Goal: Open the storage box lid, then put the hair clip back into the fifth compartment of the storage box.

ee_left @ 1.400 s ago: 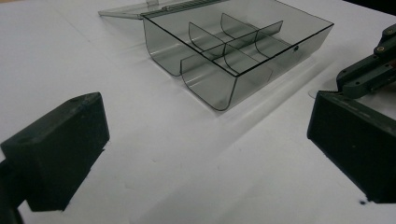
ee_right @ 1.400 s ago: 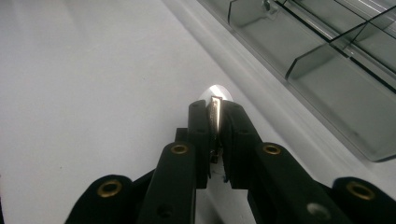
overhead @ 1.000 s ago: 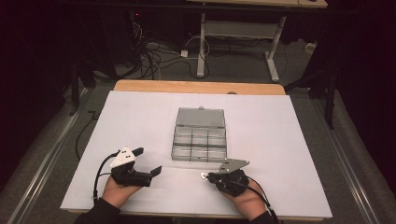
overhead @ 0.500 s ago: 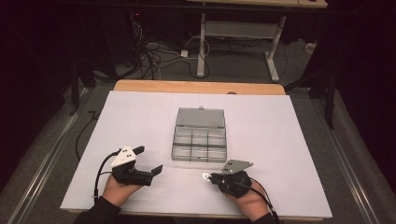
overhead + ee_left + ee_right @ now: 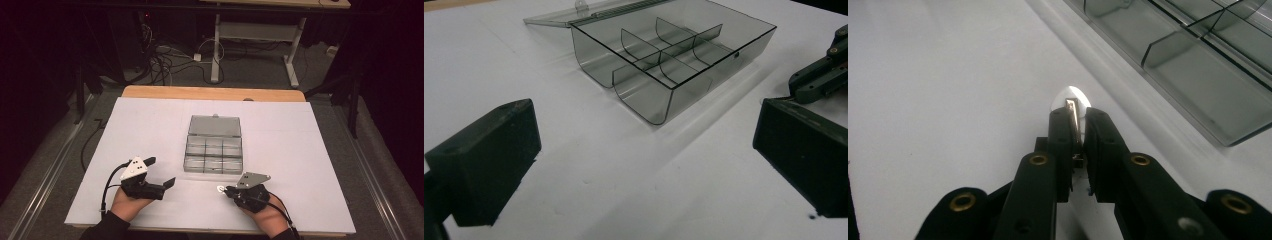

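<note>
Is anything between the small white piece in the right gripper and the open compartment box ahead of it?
Nothing visible. The right gripper is shut on the small white piece just short of the box. Bare white table lies between them, the lid is folded back, and the left gripper stands off to the side.

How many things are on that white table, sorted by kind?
Clear divided box, lid open: 1
Small white piece pinched in the right gripper's jaws: 1
Hand-held grippers, left gripper with jaws apart and right gripper: 2
Total: 4
</note>
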Demonstrator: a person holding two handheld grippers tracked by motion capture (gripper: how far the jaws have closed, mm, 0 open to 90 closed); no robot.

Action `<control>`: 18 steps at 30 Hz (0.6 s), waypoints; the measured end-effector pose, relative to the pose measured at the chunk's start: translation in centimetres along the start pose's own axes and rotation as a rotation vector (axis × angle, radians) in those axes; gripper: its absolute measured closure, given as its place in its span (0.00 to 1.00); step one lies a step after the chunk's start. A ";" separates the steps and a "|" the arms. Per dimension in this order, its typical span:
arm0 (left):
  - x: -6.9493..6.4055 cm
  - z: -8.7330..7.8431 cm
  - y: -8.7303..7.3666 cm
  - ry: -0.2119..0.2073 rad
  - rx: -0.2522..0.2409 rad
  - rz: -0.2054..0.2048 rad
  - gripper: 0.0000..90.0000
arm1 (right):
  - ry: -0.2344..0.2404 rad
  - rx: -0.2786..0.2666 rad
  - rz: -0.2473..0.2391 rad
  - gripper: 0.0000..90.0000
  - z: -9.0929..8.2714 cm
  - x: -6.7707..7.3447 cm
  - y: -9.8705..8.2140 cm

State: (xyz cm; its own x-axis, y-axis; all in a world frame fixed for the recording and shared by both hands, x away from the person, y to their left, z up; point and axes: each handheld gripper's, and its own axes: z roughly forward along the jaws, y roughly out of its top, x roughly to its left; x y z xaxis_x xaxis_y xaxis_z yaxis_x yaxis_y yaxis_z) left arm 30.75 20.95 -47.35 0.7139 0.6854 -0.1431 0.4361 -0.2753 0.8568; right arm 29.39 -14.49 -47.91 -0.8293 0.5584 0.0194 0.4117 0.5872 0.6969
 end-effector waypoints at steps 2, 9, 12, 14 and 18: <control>-0.1 0.1 0.0 -0.001 0.002 0.001 0.00 | -0.007 0.001 -0.004 0.93 0.0 0.1 0.0; -0.2 0.2 0.0 -0.002 0.009 0.003 0.00 | -0.014 0.010 -0.012 0.94 0.0 0.2 0.1; -0.1 0.2 0.0 -0.001 0.005 0.002 0.00 | -0.018 0.018 -0.019 0.94 -0.1 0.3 0.2; -0.1 0.2 0.0 0.000 0.005 0.002 0.00 | -0.017 0.016 -0.016 0.94 -0.2 0.3 0.2; -0.1 0.3 0.1 -0.002 0.006 0.004 0.00 | -0.012 0.010 -0.006 0.94 -0.5 0.1 0.2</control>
State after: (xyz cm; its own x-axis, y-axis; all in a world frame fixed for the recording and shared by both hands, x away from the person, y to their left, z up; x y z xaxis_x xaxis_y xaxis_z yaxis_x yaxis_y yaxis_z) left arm 30.85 20.63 -47.41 0.7170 0.6827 -0.1407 0.4364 -0.2824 0.8543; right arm 29.23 -14.61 -47.37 -0.8269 0.5623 0.0066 0.4109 0.5962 0.6897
